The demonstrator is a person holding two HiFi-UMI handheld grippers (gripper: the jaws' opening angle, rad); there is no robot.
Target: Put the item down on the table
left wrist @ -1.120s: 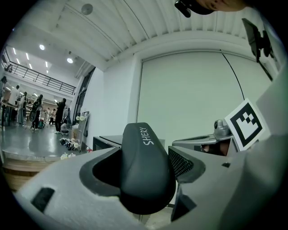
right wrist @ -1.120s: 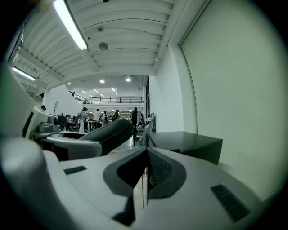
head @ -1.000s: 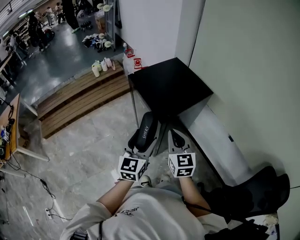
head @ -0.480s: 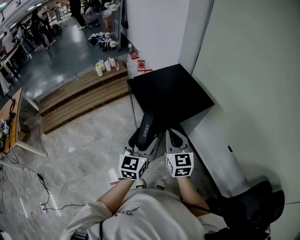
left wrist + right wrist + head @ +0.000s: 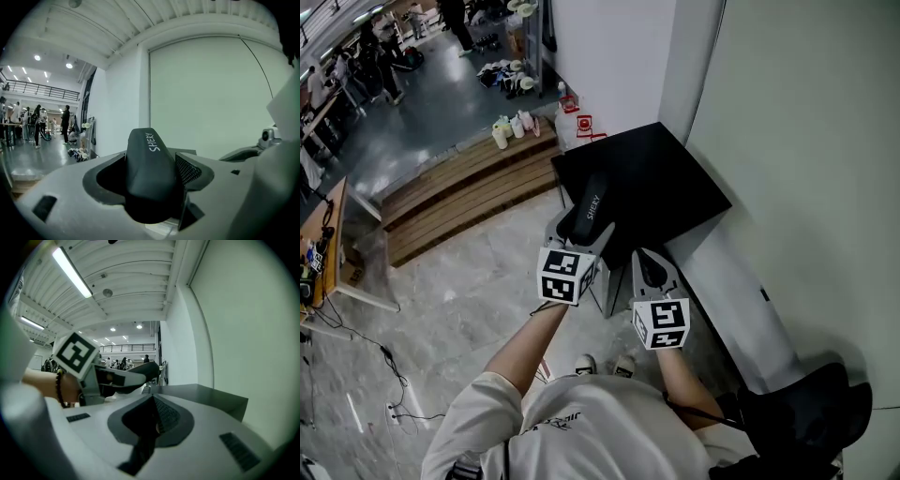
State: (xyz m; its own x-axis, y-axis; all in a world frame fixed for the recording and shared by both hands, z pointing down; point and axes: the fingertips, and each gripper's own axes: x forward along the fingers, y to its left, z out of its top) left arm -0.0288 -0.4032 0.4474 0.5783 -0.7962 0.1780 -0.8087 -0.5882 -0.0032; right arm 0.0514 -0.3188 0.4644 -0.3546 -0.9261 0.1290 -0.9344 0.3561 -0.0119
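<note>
- Jaws of the left gripper (image 5: pixel 577 234) are clamped on a dark case (image 5: pixel 149 171) marked SHERY, which sticks out forward past them.
- In the head view the case (image 5: pixel 591 206) lies over the near left corner of the black table (image 5: pixel 661 173); contact with the top cannot be told.
- Beside it and further back, the right gripper (image 5: pixel 152 420) has its jaws pressed together with nothing between them.

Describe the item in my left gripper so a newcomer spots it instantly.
Find the black table against the pale wall. At its left edge, the left gripper clamps a dark, rounded, elongated case; white SHERY lettering marks it, unlike the empty right gripper.
</note>
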